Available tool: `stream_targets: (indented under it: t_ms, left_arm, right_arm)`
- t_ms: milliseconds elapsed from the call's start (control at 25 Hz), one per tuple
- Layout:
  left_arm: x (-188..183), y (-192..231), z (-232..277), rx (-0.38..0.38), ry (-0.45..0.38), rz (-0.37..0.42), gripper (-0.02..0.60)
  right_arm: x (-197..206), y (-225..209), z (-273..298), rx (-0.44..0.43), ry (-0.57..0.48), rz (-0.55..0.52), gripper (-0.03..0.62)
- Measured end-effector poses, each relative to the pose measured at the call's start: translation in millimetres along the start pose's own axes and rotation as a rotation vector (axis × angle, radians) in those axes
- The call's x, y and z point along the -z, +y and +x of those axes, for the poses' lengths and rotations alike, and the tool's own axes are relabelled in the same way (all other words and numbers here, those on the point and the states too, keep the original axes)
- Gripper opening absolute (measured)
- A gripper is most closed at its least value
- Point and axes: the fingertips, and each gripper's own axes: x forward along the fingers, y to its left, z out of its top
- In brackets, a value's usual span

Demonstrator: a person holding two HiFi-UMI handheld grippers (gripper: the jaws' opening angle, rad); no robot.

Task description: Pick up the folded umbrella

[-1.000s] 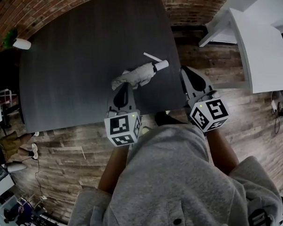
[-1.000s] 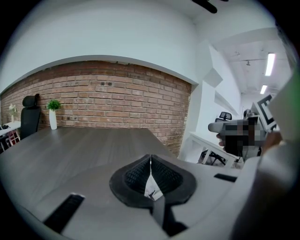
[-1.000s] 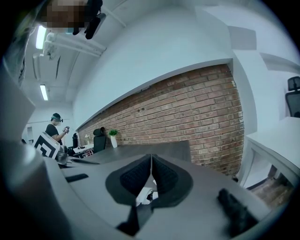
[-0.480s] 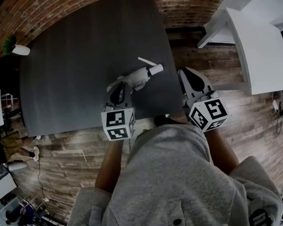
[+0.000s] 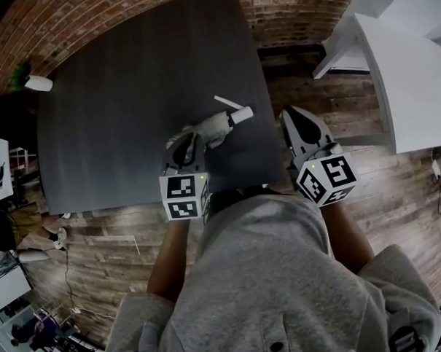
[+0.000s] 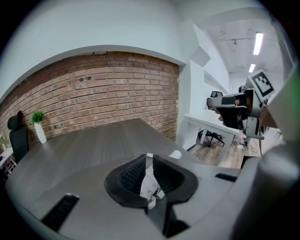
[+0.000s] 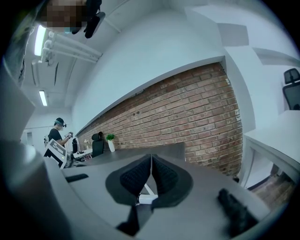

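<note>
- The left gripper (image 5: pixel 184 142) is closed, with only a fold of pale cloth at the near end of the folded umbrella (image 5: pixel 214 125) pinched between its jaws. The right gripper (image 5: pixel 299 124) is shut on nothing and is held past the right edge of the table (image 5: pixel 122 94).
- A slip is to be feared on lifting: the grip is taken on loose canopy, not on the stiff shaft, so the cloth could be pulled out of the pads.
- The heavier handle end may be left dragging or swinging, and the bundle could be unfurled by its own weight.
- The umbrella is seen as a short, pale, rumpled bundle with a rounded white handle cap (image 5: pixel 242 114), laid aslant near the table's near right corner. Whether it is raised off the top cannot be told.
</note>
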Motion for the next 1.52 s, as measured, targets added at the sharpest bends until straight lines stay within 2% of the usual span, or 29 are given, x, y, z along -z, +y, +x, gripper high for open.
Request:
stream_targets:
  t_ms: [40, 120, 320, 520, 720, 1160, 1320, 1520]
  left_arm:
    - [1, -1, 1, 0.003, 0.005, 0.008, 0.053]
    - [2, -5, 4, 0.019, 0.016, 0.018, 0.157]
    - [11, -6, 10, 0.06, 0.054, 0.041, 0.229]
    - [27, -3, 22, 0.131, 0.115, 0.132, 0.304]
    - [42, -1, 38, 0.215, 0.186, 0.18, 0.327]
    - [68, 2, 73, 0.355, 0.336, 0.41, 0.376]
    - [78, -7, 79, 0.426, 0.367, 0.454, 0.39]
    - [86, -12, 96, 0.446, 0.404, 0.514, 0.391]
  right_arm:
    - [1, -1, 1, -0.002, 0.0, 0.003, 0.025]
    - [3, -2, 3, -0.007, 0.001, 0.009, 0.025]
    - [7, 2, 6, -0.016, 0.012, 0.011, 0.025]
    - [13, 3, 8, 0.001, 0.022, 0.014, 0.025]
    - [14, -5, 12, 0.032, 0.028, 0.022, 0.025]
    - [20, -17, 19, 0.084, 0.032, 0.048, 0.025]
    - [26, -20, 20, 0.095, 0.044, 0.056, 0.025]
    - [28, -25, 22, 0.099, 0.05, 0.066, 0.025]
